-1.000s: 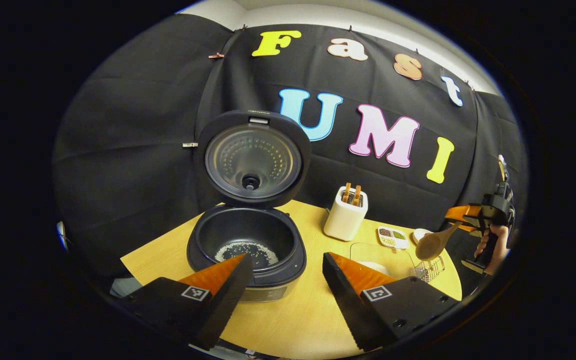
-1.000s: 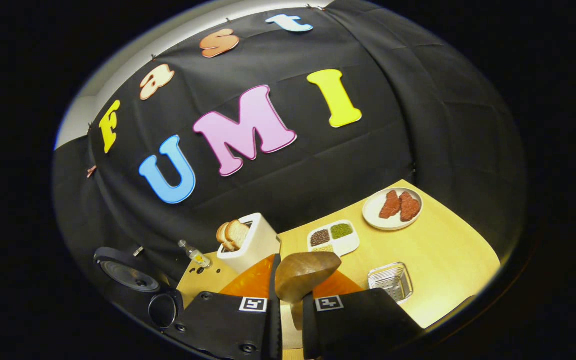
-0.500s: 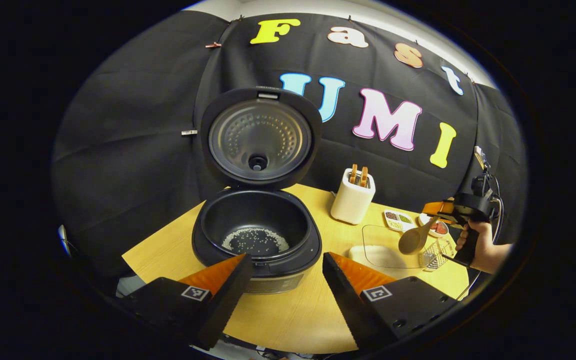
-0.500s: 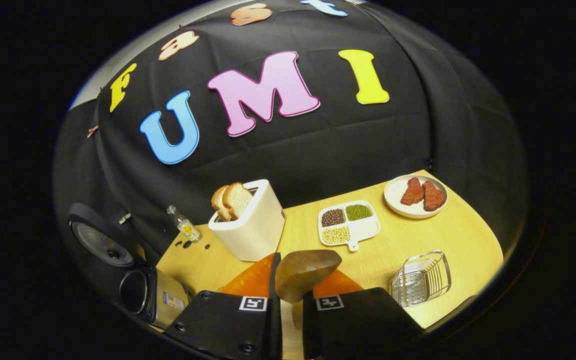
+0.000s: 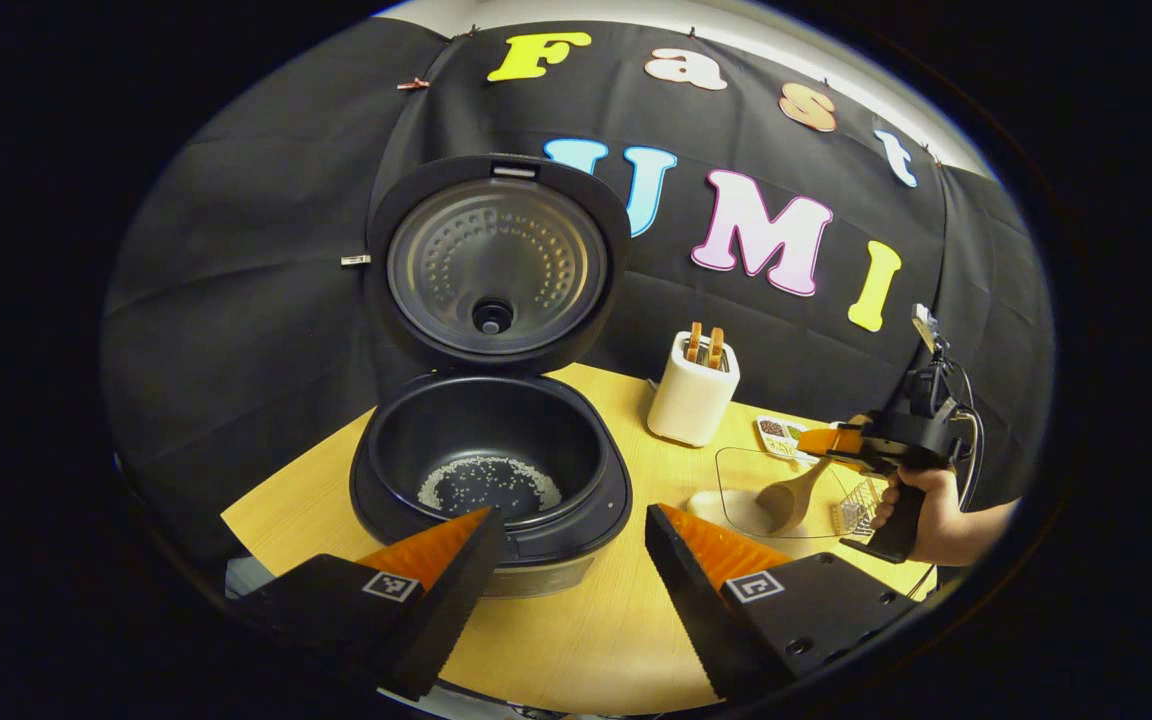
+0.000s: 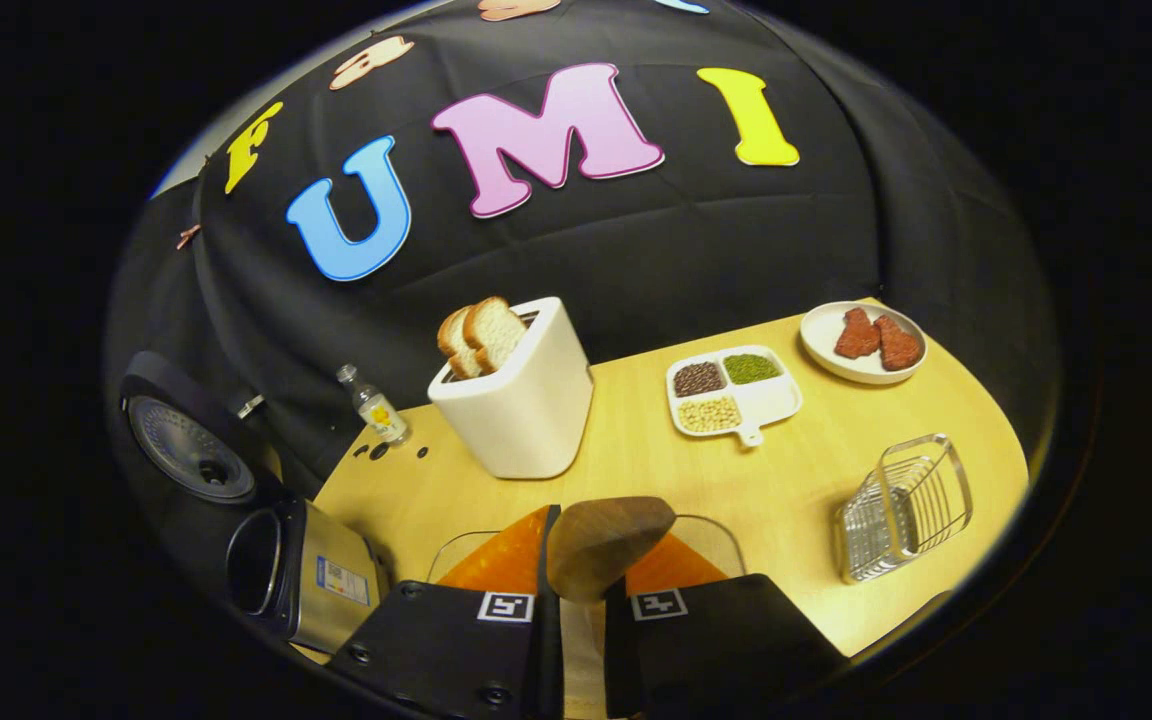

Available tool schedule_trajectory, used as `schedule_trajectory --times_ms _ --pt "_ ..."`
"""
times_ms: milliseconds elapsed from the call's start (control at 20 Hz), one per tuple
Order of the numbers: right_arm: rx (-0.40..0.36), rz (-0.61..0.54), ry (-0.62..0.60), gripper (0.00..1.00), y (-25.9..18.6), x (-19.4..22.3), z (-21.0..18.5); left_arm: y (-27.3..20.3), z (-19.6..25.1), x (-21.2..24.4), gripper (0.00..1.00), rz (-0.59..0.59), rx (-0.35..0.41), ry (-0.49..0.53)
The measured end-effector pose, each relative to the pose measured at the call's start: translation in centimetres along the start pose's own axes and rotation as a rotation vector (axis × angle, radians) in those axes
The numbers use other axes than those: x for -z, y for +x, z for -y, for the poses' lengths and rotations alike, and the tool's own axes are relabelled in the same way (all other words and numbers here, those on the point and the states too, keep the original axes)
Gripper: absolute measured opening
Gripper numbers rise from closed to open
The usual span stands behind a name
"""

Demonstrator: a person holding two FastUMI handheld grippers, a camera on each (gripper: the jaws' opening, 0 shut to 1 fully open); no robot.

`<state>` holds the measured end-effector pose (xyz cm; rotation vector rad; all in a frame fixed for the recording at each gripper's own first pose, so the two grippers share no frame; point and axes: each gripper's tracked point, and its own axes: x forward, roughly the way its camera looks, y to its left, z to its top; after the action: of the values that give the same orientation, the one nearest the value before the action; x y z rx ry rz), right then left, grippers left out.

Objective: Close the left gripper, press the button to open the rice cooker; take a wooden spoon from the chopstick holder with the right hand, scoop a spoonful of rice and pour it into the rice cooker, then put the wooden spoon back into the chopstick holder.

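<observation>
Here, right gripper [image 6: 583, 560] fingers clamped on wooden spoon [image 6: 604, 540], bowl dipped into clear rice container [image 5: 781, 480], left gripper [image 5: 566, 570] fingers spread wide, empty, near the open rice cooker [image 5: 491, 470] on the tabletop [image 5: 586, 640].

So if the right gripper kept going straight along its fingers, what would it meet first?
Probably the clear rice container just beyond the wooden spoon held by the right gripper; depth there is unclear.

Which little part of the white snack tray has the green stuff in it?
On the divided tray, the green pile fills the back compartment nearest the meat plate; dark beans sit beside it, pale ones in front.
</observation>
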<state>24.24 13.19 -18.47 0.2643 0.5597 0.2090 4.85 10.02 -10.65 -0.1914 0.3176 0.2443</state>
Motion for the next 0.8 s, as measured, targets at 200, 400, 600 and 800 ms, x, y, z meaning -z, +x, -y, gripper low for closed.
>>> schedule_trajectory --times_ms 200,400,600,800 --pt "-0.032 -0.032 0.033 0.21 0.5 1.3 -3.1 -1.1 -0.7 0.2 0.95 0.008 -0.006 -0.041" --pt "-0.045 -0.063 0.089 0.21 0.8 2.1 -5.3 -2.2 -2.0 1.5 0.95 -0.007 -0.023 -0.073" --pt "-0.052 -0.103 0.166 0.21 0.3 2.6 -6.3 -3.2 -3.9 1.7 0.95 0.001 -0.043 -0.075" --pt "-0.029 -0.105 0.231 0.21 -0.3 2.6 -4.7 -3.6 -5.5 1.3 0.95 0.008 -0.057 -0.049"
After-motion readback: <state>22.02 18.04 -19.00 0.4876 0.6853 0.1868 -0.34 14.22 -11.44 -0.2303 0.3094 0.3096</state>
